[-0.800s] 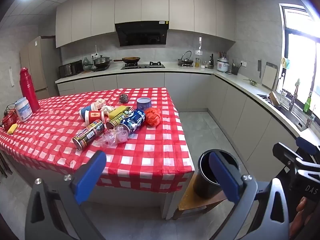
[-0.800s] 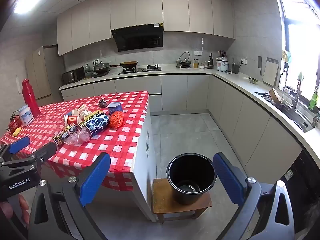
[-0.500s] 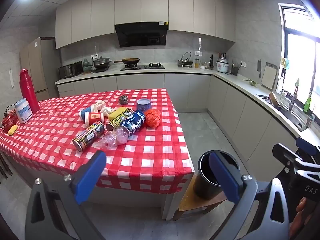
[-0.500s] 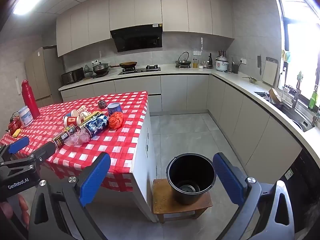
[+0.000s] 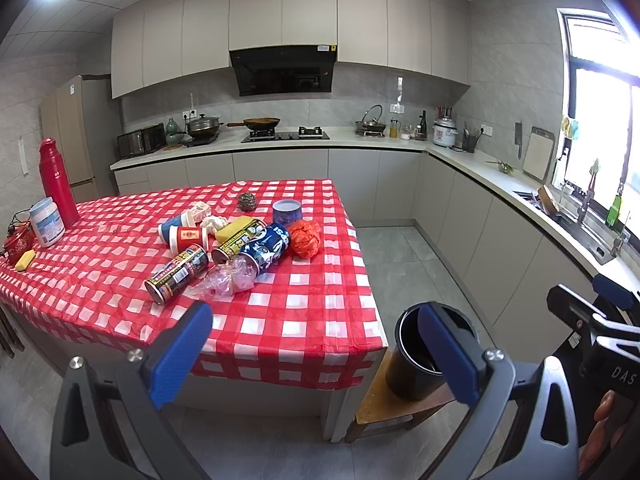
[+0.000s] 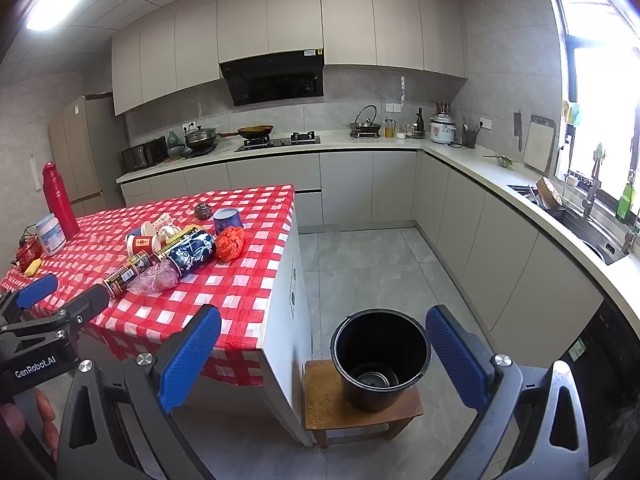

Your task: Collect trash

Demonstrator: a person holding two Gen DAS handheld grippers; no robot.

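A heap of trash lies on the red checked table [image 5: 120, 272]: a dark can [image 5: 176, 274], a blue can [image 5: 266, 248], a clear crumpled plastic bag [image 5: 228, 278], a red crumpled ball [image 5: 305, 238] and a red cup [image 5: 186, 238]. A black bucket [image 6: 380, 356] stands on a low wooden stool [image 6: 320, 408] right of the table, with a can inside. My left gripper [image 5: 316, 348] is open and empty, short of the table's near edge. My right gripper [image 6: 324, 352] is open and empty, above the floor before the bucket.
A red thermos [image 5: 56, 184], a white tub [image 5: 47, 222] and a yellow sponge [image 5: 25, 260] stand at the table's left end. Grey kitchen counters [image 5: 480, 184] run along the back and right walls. Tiled floor [image 6: 360, 264] lies between table and counters.
Both views have shifted very slightly; the table looks a little nearer in the left wrist view. Both grippers stay open and empty.
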